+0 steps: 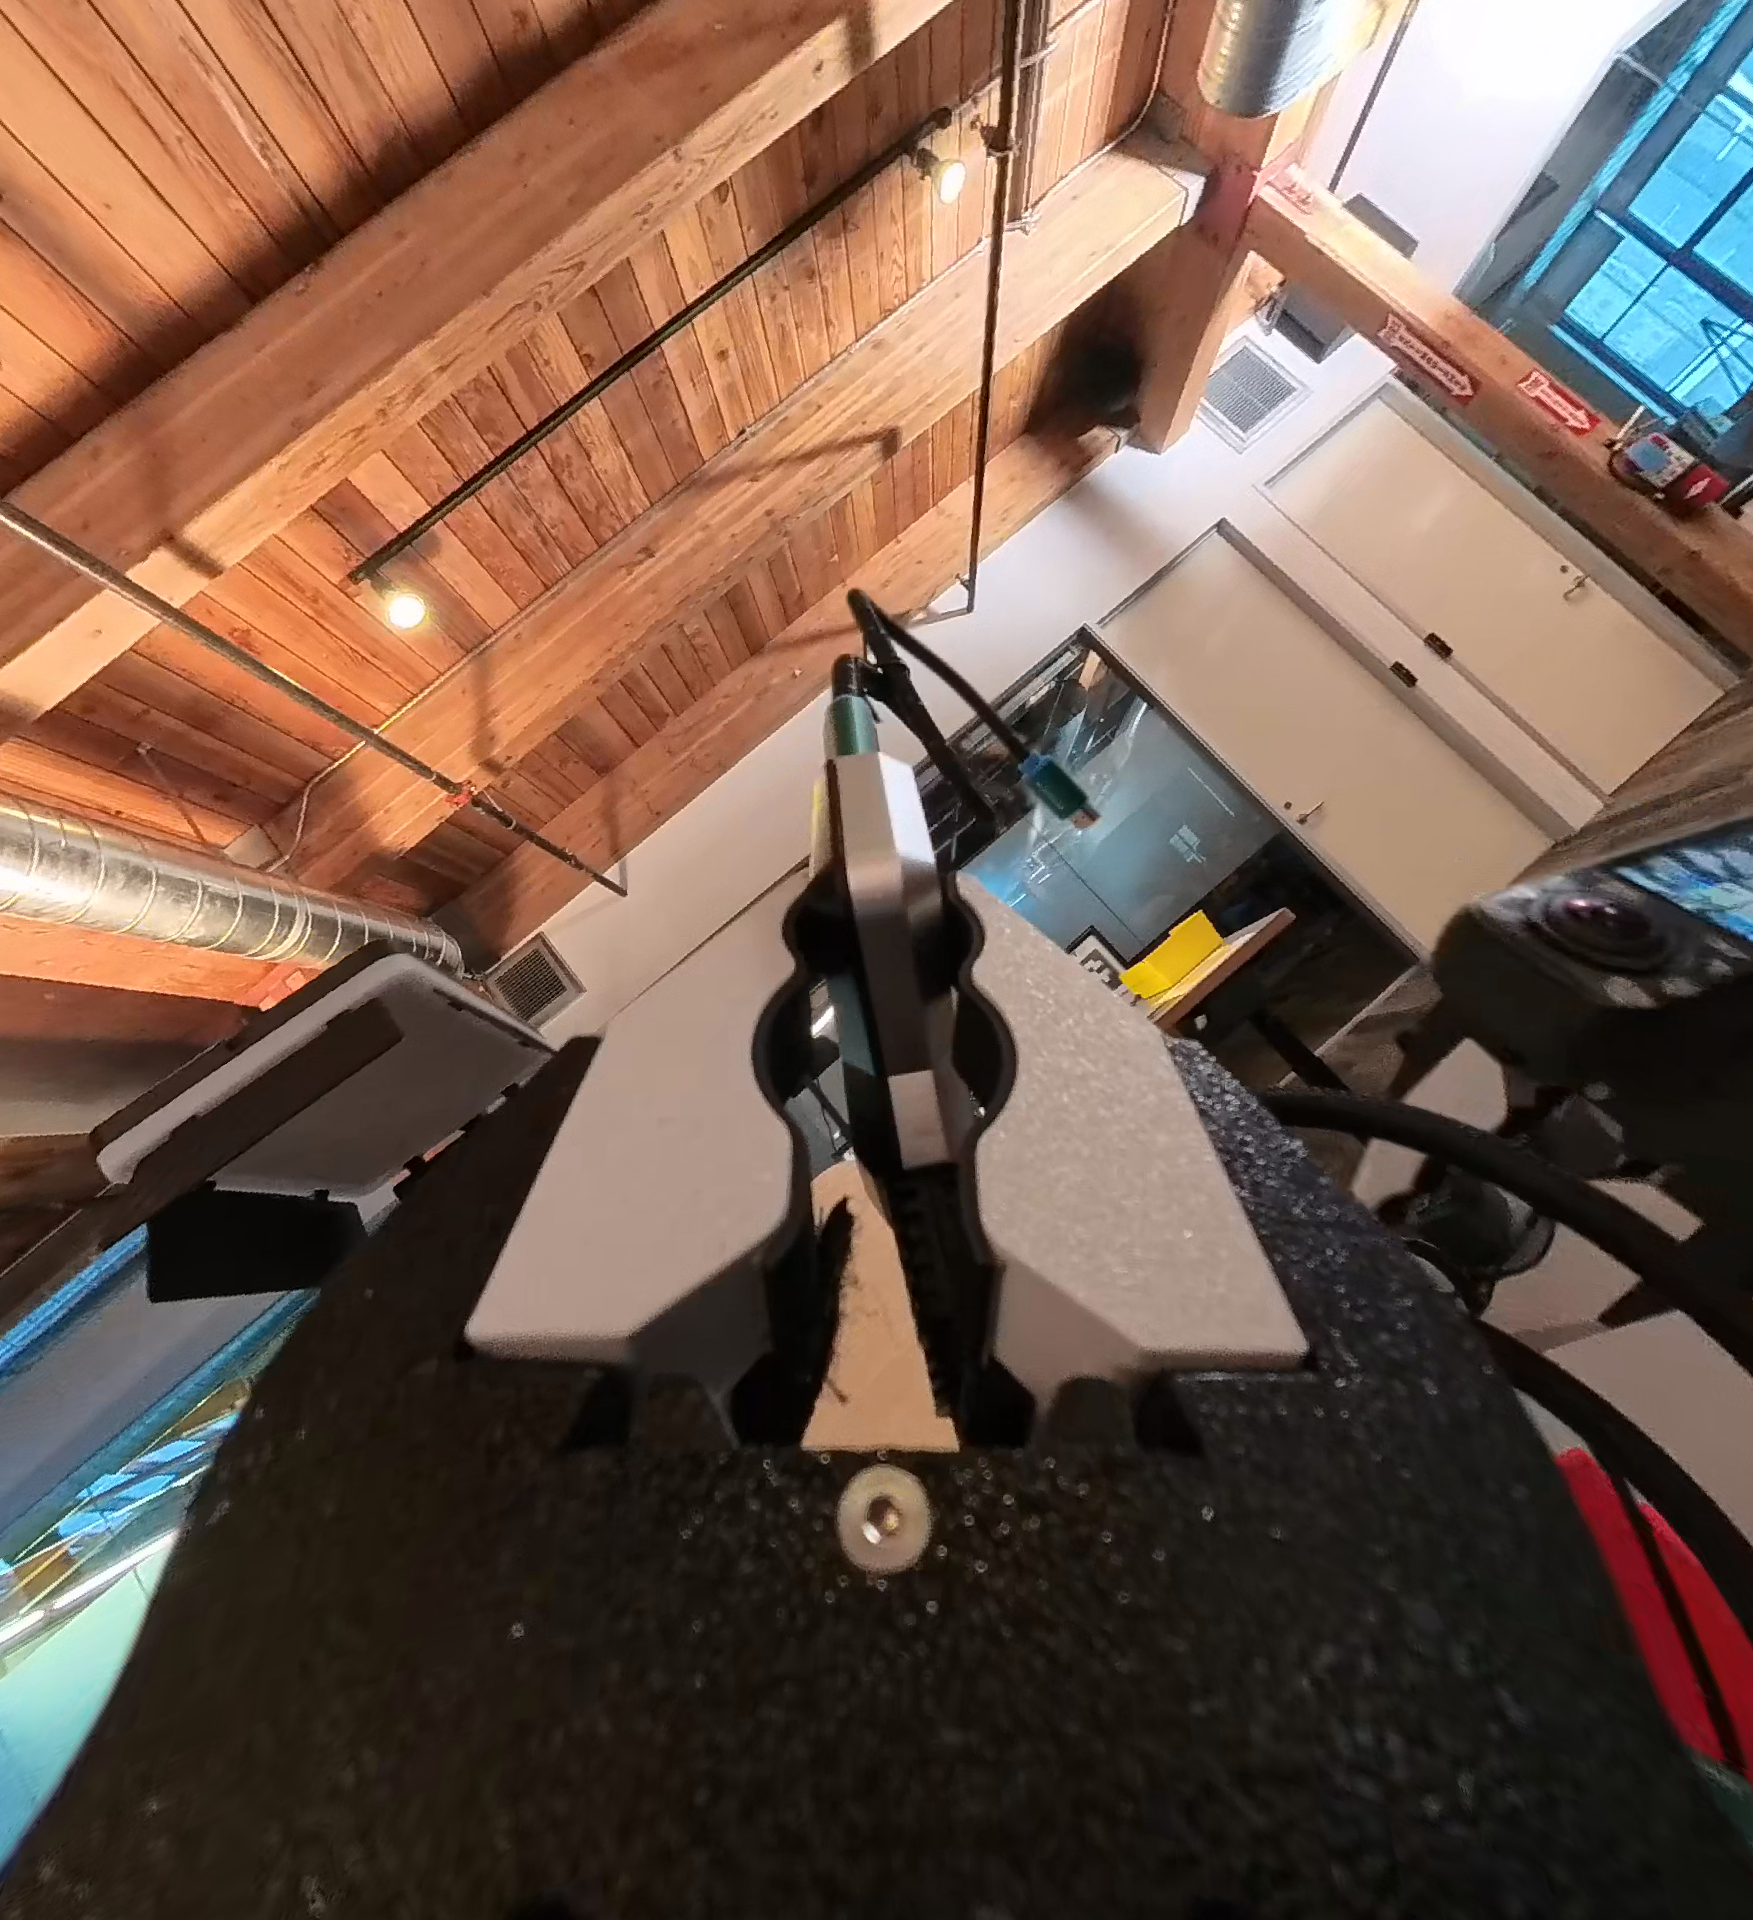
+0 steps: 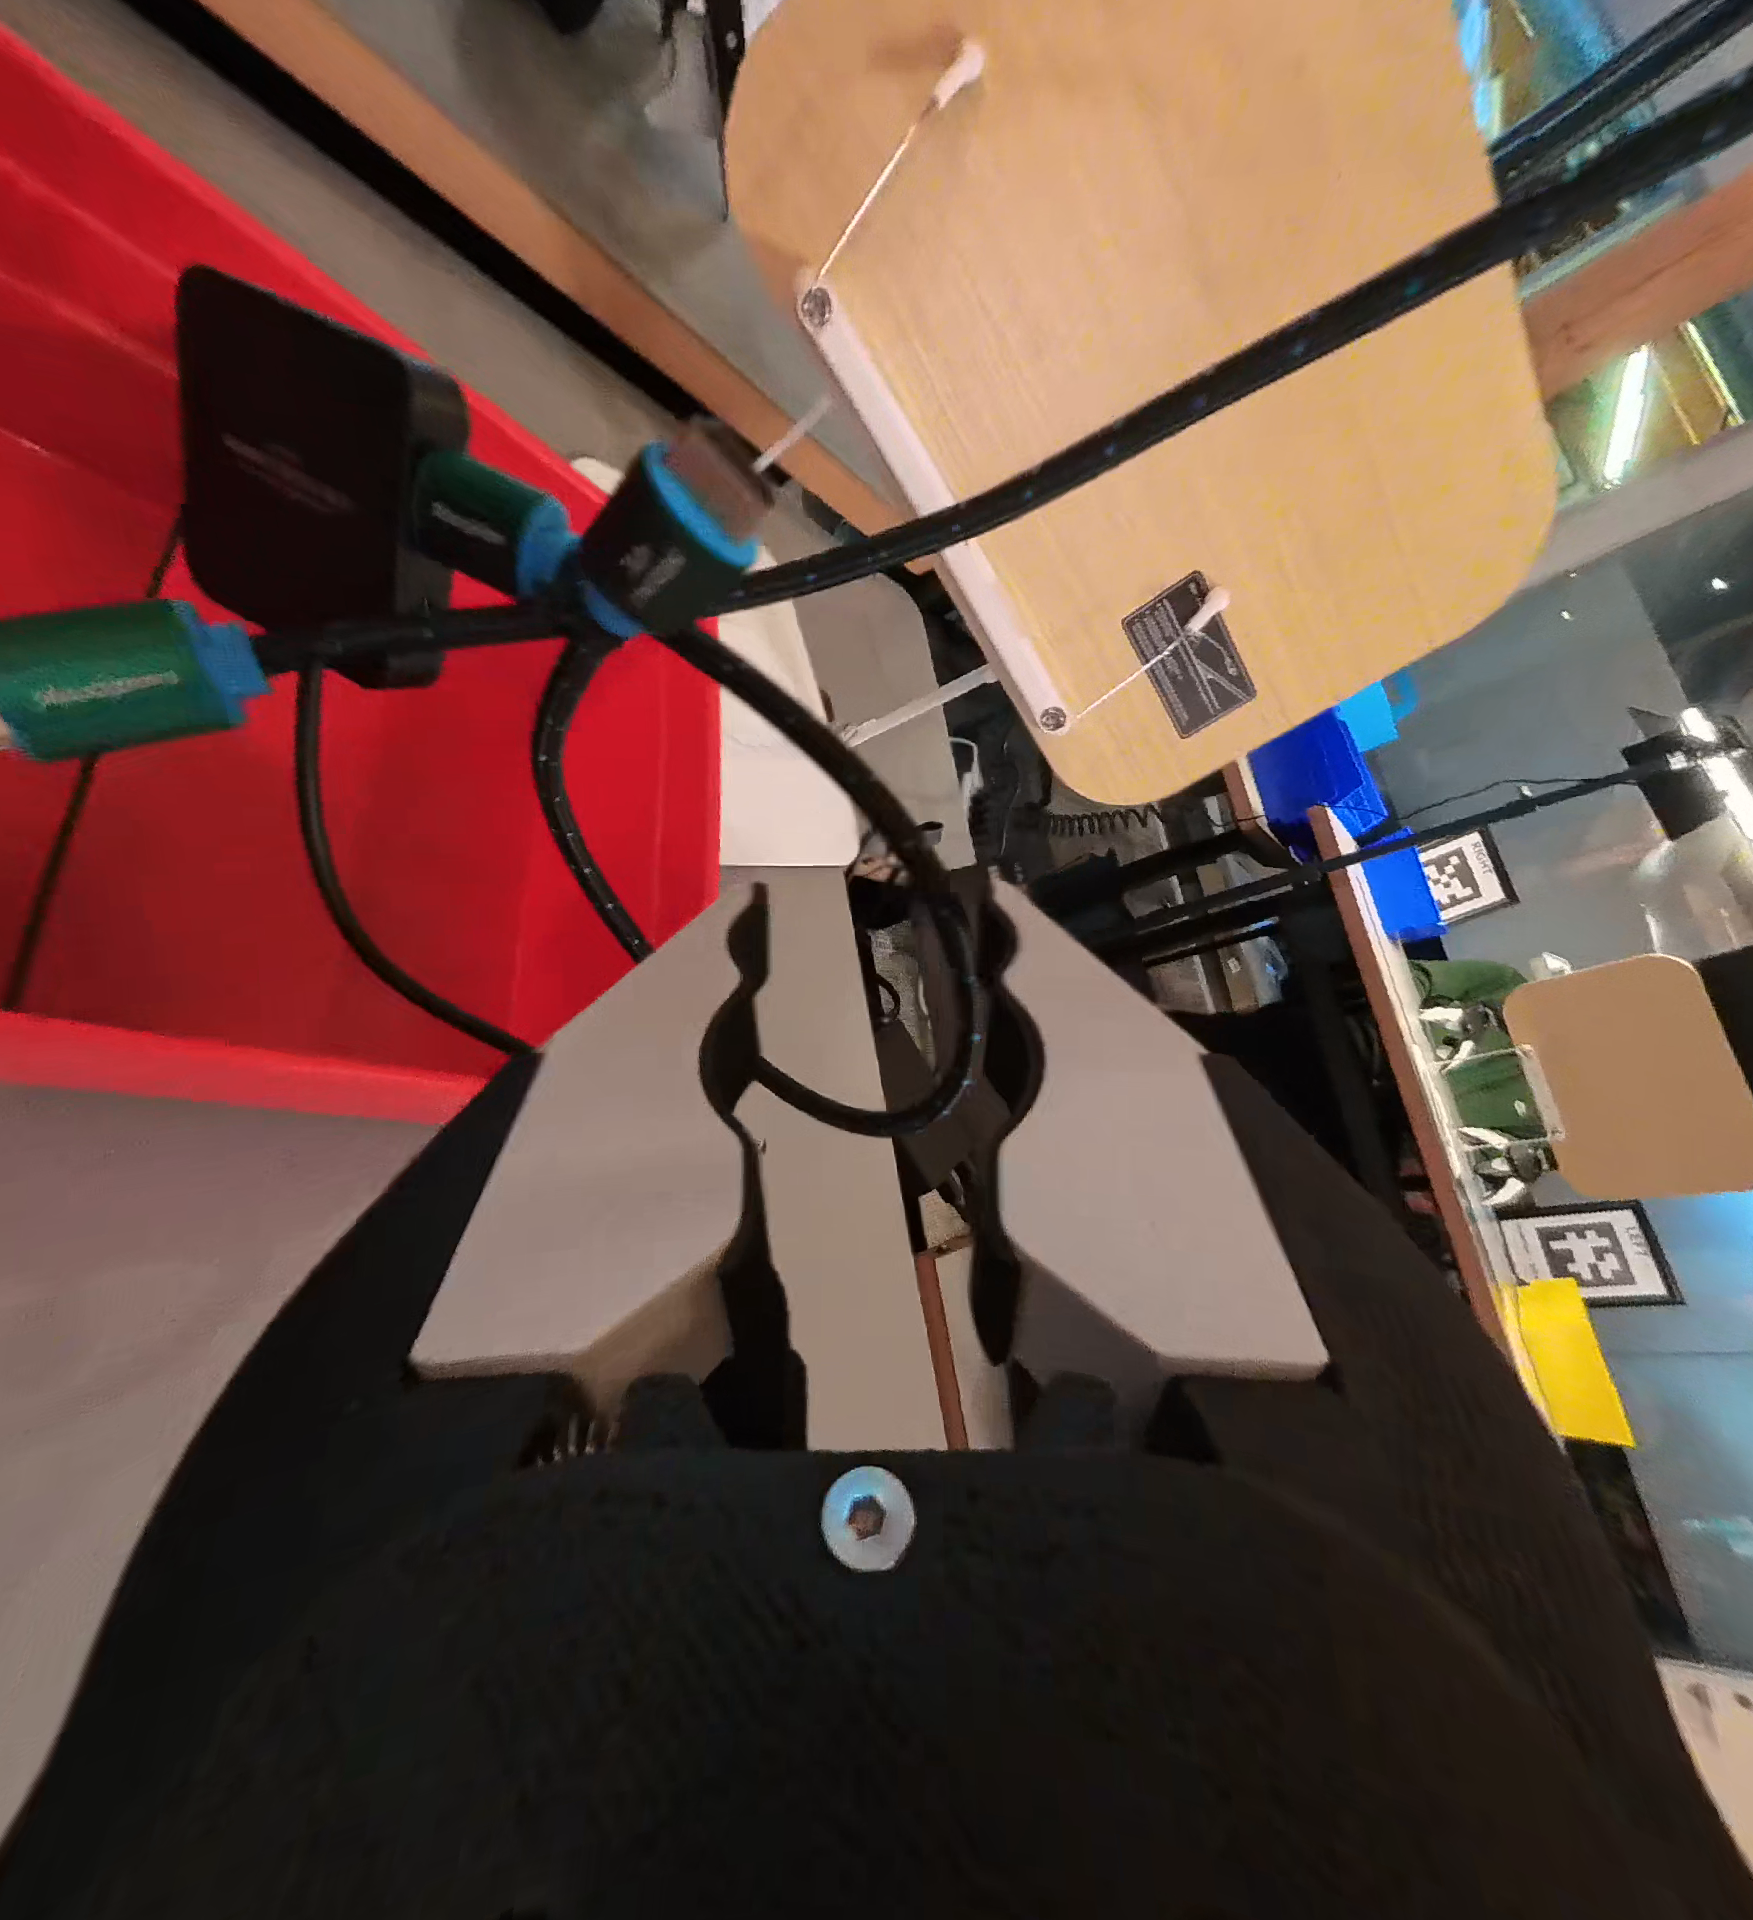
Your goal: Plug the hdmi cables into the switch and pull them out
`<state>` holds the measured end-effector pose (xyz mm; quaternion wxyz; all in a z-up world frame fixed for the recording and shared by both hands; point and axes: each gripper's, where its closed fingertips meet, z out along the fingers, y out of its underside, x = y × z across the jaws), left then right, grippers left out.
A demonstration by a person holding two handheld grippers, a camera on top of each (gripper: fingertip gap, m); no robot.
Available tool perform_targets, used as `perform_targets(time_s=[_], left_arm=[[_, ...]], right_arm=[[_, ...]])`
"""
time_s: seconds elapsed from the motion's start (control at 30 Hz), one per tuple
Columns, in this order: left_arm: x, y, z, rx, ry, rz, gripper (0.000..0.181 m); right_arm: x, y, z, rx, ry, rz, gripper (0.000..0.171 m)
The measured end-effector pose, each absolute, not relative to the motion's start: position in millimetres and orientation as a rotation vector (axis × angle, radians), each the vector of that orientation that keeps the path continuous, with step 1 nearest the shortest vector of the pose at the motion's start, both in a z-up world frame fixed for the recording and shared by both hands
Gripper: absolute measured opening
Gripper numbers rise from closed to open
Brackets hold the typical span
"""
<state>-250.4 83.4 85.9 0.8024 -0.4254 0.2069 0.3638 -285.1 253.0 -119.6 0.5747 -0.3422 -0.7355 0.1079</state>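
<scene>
In the left wrist view my left gripper points up at the ceiling and is shut on the thin grey-edged switch, seen edge-on. A green HDMI plug sits in the switch's far end. A second plug hangs free to its right. In the right wrist view the black switch is at upper left with one green plug in it. Two plugs are free: one beside it, one at far left. My right gripper is open, with a black braided cable looping between its fingers.
A red bin stands behind the switch on a grey table. A wooden board hangs at upper right, crossed by the braided cable. The right gripper's camera is close on the right in the left wrist view. Shelves with blue bins are farther off. My hands' fingertips stand some 25 cm from each other.
</scene>
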Motion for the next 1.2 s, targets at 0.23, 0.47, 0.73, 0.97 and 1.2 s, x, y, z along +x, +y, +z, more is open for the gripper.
perform_targets(time_s=[0.23,0.47,0.73,0.97,1.2], left_arm=[[-276,82,89,-0.914,0.328,0.825,0.019],[-312,83,95,-0.906,0.155,0.803,0.019],[-358,81,101,-0.906,-0.014,0.788,0.019],[-385,89,93,-0.977,-0.066,0.841,0.019],[-398,113,79,-1.069,-0.021,0.86,0.02]], right_arm=[[-278,223,-121,-0.655,-1.727,0.251,0.004],[-262,191,-125,-0.54,-1.706,0.318,0.005],[-223,186,-94,-0.373,-1.409,0.321,0.004],[-185,189,-100,-0.259,-1.258,0.223,0.005],[-175,187,-82,-0.432,-1.221,0.409,0.005]])
